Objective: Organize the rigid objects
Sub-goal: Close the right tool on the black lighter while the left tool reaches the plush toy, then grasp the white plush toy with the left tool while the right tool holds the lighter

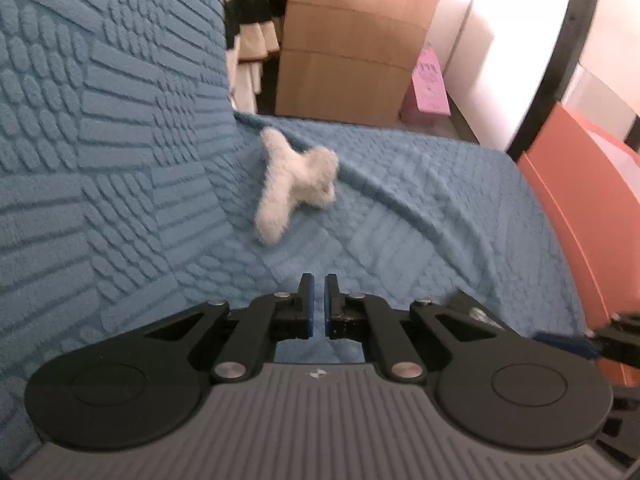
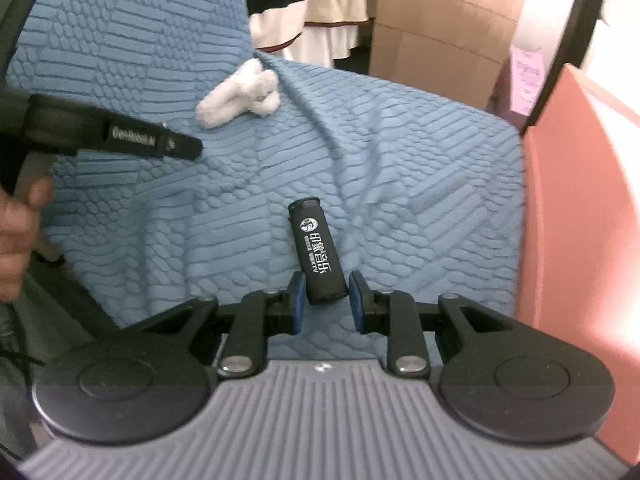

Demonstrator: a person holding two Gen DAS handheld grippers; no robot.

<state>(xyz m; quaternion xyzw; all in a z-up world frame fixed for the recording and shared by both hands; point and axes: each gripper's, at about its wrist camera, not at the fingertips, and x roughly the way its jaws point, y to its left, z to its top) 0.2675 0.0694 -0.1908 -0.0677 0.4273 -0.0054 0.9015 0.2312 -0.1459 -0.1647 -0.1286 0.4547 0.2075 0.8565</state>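
Observation:
A black lighter (image 2: 318, 250) with white print lies on the blue textured sofa cover (image 2: 420, 200). My right gripper (image 2: 326, 280) is open, its jaws either side of the lighter's near end, not touching it. A white fluffy hair claw (image 1: 294, 182) lies further back near the sofa backrest; it also shows in the right wrist view (image 2: 240, 94). My left gripper (image 1: 318, 280) is shut and empty, hovering over the seat short of the claw. It appears from the side in the right wrist view (image 2: 120, 136), held by a hand.
An orange-pink container wall (image 1: 584, 216) borders the seat on the right, also seen in the right wrist view (image 2: 580, 208). Cardboard boxes (image 1: 352, 44), a pink bag (image 1: 430, 82) and hanging clothes (image 1: 250, 20) stand beyond the sofa. A black curved bar (image 1: 560, 52) rises at right.

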